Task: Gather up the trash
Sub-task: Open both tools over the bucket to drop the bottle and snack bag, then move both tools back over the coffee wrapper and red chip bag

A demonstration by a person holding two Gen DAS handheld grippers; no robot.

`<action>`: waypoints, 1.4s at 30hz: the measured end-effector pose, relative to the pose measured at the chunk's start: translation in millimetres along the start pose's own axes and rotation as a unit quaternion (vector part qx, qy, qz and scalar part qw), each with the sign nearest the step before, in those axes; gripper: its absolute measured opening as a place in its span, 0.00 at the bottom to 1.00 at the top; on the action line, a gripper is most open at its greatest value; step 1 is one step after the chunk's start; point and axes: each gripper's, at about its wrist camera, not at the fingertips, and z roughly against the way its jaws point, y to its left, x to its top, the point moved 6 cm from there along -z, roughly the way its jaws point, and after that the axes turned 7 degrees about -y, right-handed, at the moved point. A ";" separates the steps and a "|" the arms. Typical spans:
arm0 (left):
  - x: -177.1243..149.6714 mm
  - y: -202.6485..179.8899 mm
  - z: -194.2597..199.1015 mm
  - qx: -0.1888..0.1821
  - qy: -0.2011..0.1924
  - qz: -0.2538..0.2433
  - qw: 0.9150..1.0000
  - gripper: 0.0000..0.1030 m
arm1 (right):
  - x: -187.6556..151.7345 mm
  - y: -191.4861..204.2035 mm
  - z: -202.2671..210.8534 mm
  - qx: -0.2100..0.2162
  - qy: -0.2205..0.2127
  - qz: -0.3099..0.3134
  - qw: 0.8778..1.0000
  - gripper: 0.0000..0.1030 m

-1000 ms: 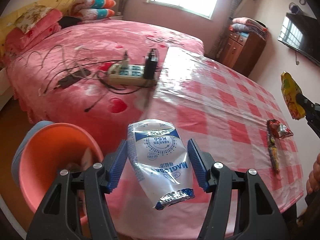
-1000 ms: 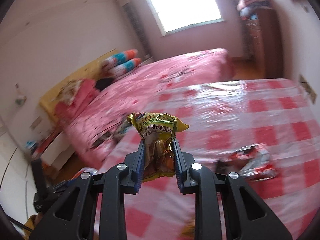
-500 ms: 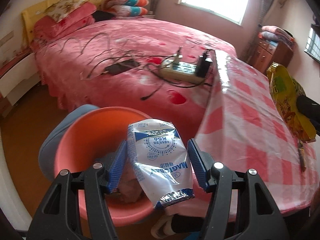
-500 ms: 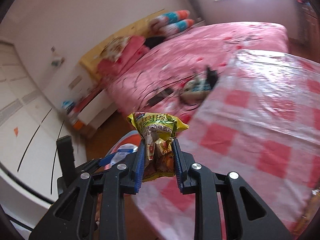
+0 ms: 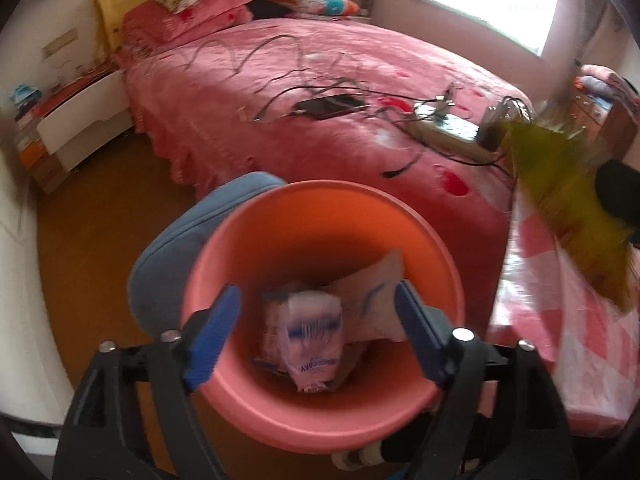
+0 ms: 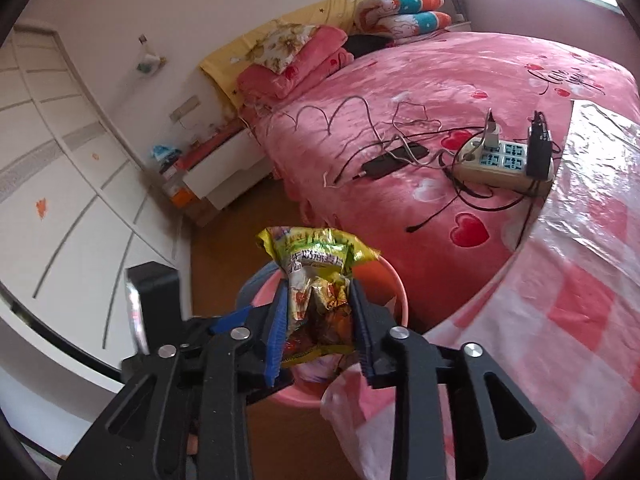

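Yellow crinkly snack wrapper is pinched tight in the right gripper above the round pink plastic bin, so bring it over the middle before letting go, while the left gripper hangs wide apart, empty.

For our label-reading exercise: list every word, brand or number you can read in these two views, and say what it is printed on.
"Love": script on the pink bedspread, partly legible.
Chinese characters and small Latin print on the yellow snack wrapper in the right tool: too crumpled to read.
Blue print on the white packet in the pink bin: blurred, unreadable.
Power strip: labels too small.
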 end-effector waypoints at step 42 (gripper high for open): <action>10.5 -139.9 45.5 -0.016 -0.036 -0.142 0.989 0.89 | -42.6 -114.2 168.3 -0.177 -0.136 -0.046 0.974 0.91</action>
